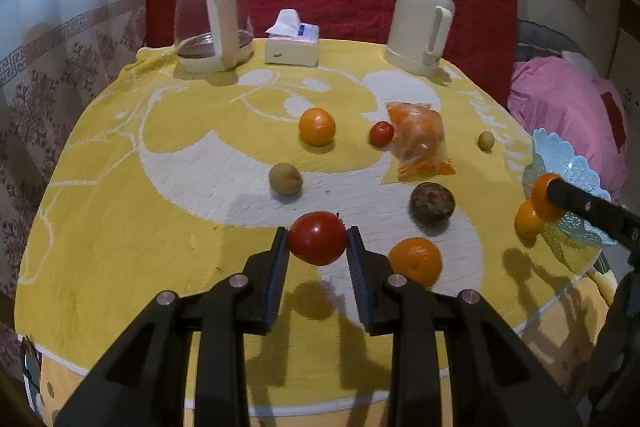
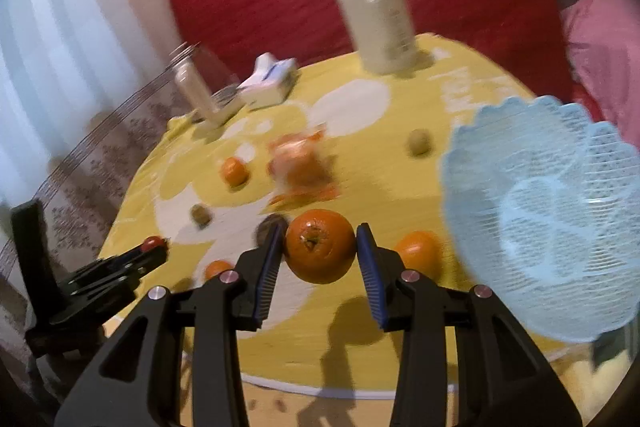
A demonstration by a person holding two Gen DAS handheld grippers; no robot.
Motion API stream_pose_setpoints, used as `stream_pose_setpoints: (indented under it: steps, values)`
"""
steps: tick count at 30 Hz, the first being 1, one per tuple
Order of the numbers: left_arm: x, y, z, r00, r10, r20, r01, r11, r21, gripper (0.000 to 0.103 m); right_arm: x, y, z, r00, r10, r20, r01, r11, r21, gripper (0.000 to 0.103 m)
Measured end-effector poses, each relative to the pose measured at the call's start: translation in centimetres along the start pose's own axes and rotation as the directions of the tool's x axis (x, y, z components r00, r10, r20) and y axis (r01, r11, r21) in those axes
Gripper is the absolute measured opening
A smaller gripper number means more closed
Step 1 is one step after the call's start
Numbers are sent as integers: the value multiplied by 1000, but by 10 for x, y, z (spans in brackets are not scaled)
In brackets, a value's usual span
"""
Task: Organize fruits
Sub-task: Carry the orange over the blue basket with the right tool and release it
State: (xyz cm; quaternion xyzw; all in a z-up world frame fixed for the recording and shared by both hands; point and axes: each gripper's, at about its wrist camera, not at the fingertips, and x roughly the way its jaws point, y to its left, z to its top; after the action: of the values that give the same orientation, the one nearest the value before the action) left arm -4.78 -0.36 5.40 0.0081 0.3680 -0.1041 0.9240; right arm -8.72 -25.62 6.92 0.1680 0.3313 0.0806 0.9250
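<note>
Tomato (image 1: 317, 238) & orange (image 2: 320, 246) (both gripped)

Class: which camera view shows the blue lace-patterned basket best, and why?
The right wrist view. There the blue basket fills the right side, showing its scalloped rim and open mesh. The left wrist view catches only a slice at the right edge, partly hidden behind the right tongs and their orange.
</note>
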Motion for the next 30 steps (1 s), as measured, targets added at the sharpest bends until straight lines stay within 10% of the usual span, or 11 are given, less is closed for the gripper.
stream_pose_setpoints:
  steps: [13,30]
  values:
    - [-4,-39,9,999,-29,14,28,997,72,30,-44,-105,9,967,-244,68,233,961,148,39]
    - [-8,-108,29,994,-94,54,83,980,179,30,-50,-124,6,915,-391,100,382,918,104,45]
